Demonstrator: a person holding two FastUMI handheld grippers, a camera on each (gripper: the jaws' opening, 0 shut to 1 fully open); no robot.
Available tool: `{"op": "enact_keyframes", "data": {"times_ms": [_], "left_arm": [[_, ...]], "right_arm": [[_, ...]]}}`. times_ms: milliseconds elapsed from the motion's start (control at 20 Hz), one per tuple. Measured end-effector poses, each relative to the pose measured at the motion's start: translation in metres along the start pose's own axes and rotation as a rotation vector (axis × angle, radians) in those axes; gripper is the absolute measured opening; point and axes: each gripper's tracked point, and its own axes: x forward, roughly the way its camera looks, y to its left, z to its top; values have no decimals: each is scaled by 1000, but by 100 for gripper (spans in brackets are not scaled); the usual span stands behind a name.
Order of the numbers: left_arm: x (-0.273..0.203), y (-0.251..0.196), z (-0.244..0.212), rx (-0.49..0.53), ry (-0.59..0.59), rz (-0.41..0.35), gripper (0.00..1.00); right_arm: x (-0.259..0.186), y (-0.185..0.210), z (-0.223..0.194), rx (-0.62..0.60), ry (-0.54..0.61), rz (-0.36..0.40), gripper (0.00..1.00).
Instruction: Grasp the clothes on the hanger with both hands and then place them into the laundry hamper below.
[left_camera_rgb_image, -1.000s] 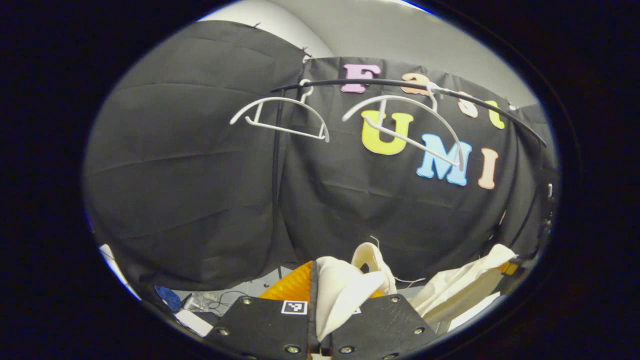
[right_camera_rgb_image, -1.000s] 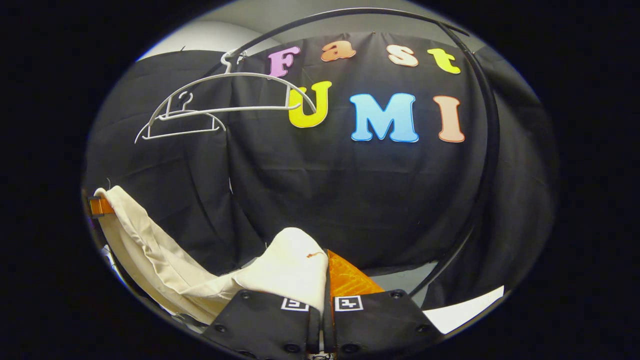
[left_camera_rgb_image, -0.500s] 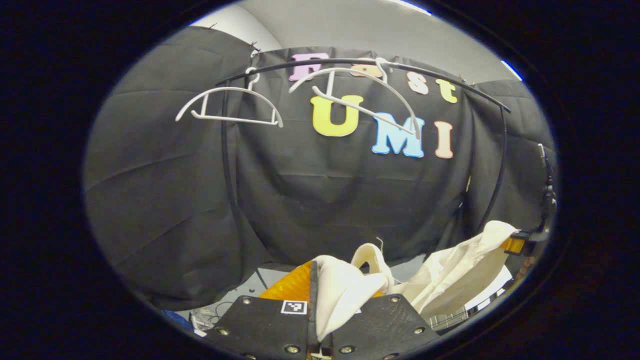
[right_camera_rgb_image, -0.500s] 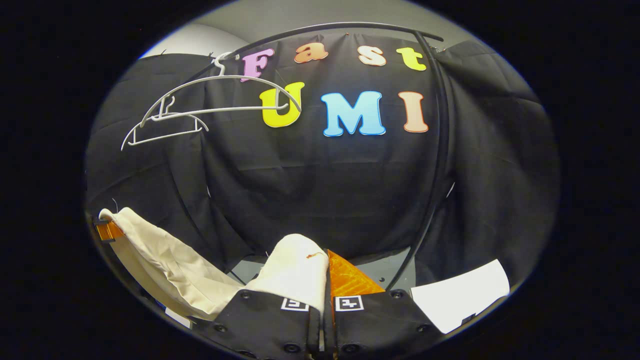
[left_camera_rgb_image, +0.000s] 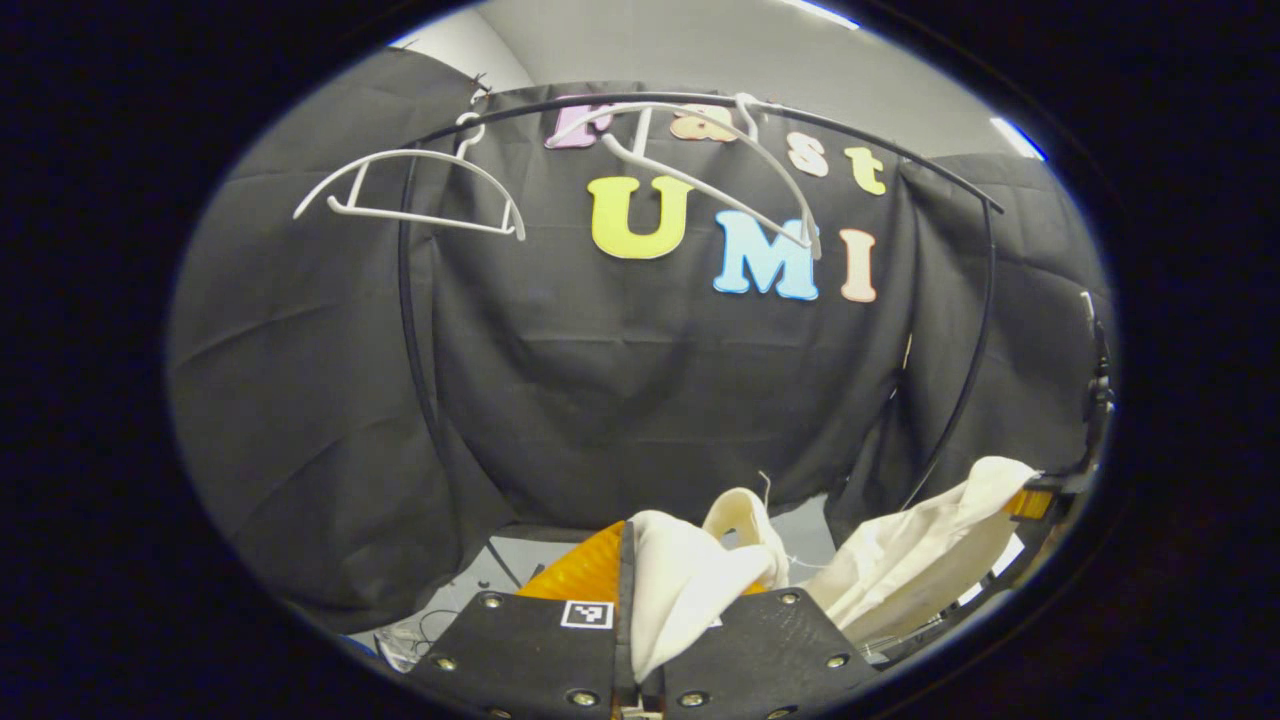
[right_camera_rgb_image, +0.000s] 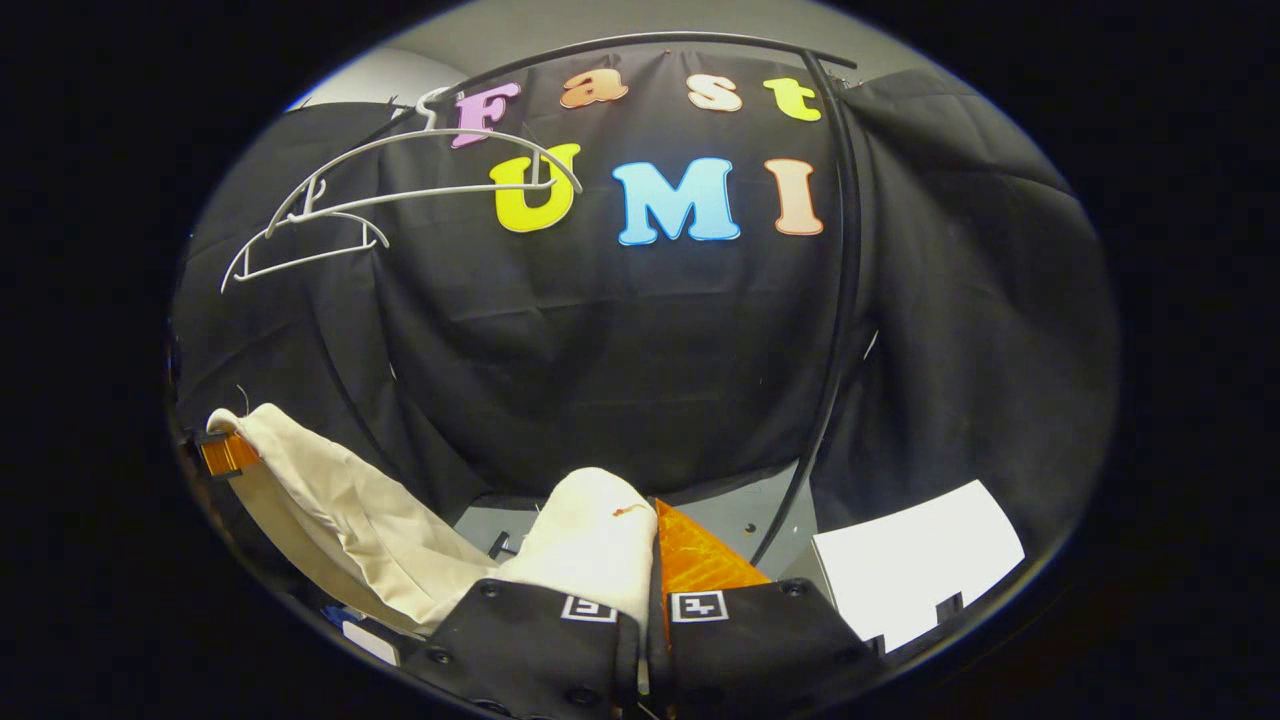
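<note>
A cream-coloured cloth garment (left_camera_rgb_image: 690, 580) was held stretched between the two grippers, off the hangers and in front of the black cloth wall. In the left gripper view, one bunched end of it was clamped between the fingers of the left gripper (left_camera_rgb_image: 640, 640), and the rest was seen running to the right, where its far end was pinched by the right gripper (left_camera_rgb_image: 1035, 500) at the edge of the view. In the right gripper view, the other bunched end of the garment (right_camera_rgb_image: 590, 540) was gripped by the closed fingers of the right gripper (right_camera_rgb_image: 650, 610), and the fabric was seen sagging away to the left up to the left gripper (right_camera_rgb_image: 225, 452).

Above, two bare white plastic hangers (left_camera_rgb_image: 410, 190) (left_camera_rgb_image: 710, 165) were hung on a curved black metal rail (left_camera_rgb_image: 900, 160); the second was tilted. In the right gripper view the same hangers (right_camera_rgb_image: 300, 235) (right_camera_rgb_image: 440, 170) overlapped at upper left on the rail (right_camera_rgb_image: 845, 300). A flat white panel (right_camera_rgb_image: 915, 560) was seen at lower right, on the grey floor (right_camera_rgb_image: 735, 510).
</note>
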Motion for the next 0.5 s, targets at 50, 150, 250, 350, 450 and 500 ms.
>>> {"op": "enact_keyframes", "data": {"times_ms": [50, 150, 250, 350, 450, 500], "left_arm": [[4, 4, -4, 5, 16, 9, 5], [13, 9, -12, -3, 35, 21, 5], [19, 11, -29, -15, 66, 19, 5], [22, 10, -46, -7, 106, 17, 7], [28, 9, -67, -5, 150, 14, 8], [31, 8, -74, -2, 171, 10, 9]], "right_arm": [[3, 3, -2, 1, 9, 1, 9], [9, 11, -12, -6, 49, 9, 10], [19, 22, -24, -10, 94, 34, 12], [26, 33, -38, -29, 148, 48, 10], [34, 44, -51, -39, 200, 74, 10], [37, 50, -58, -41, 223, 86, 14]]}}
